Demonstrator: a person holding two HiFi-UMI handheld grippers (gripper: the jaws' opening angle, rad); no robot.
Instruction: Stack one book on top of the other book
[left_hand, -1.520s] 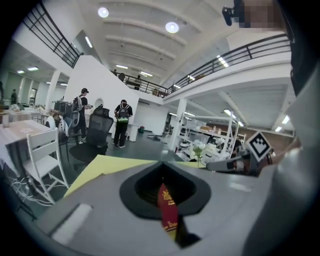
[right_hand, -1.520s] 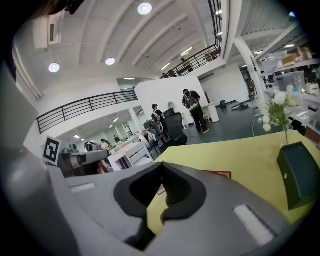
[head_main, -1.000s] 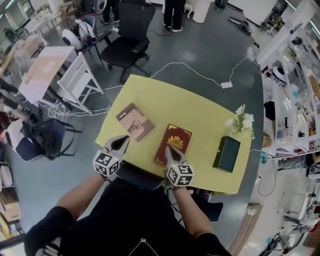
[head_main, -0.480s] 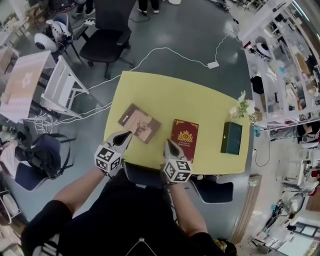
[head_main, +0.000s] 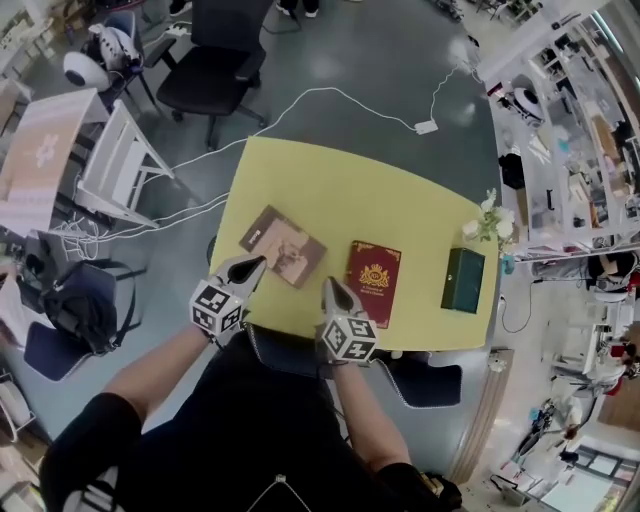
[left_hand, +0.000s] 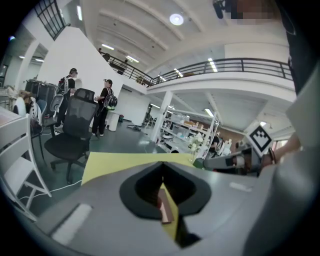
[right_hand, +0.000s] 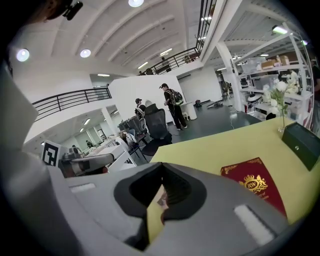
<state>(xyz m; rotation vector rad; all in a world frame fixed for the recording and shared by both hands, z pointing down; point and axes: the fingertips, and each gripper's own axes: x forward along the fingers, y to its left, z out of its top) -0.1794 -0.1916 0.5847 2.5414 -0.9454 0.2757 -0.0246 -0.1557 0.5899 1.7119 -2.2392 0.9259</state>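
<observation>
Left tongs (head_main: 259, 262): closed, empty, tip seemingly at the brown book's (head_main: 283, 245) near edge.
Right tongs (head_main: 326, 284): closed, empty, just left of the red book (head_main: 373, 283).
Books: apart, flat on the worktop (head_main: 350, 190).

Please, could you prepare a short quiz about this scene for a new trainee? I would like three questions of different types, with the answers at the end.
1. True or false: the red book already lies on top of the brown book.
2. Which thing lies nearest to the flowers? A) the dark green box B) the brown book C) the red book
3. Fill in the word: the left claw and the right claw are both ____ and hold nothing.

Key: 1 false, the two books lie apart, side by side. 2 A. 3 shut.
</observation>
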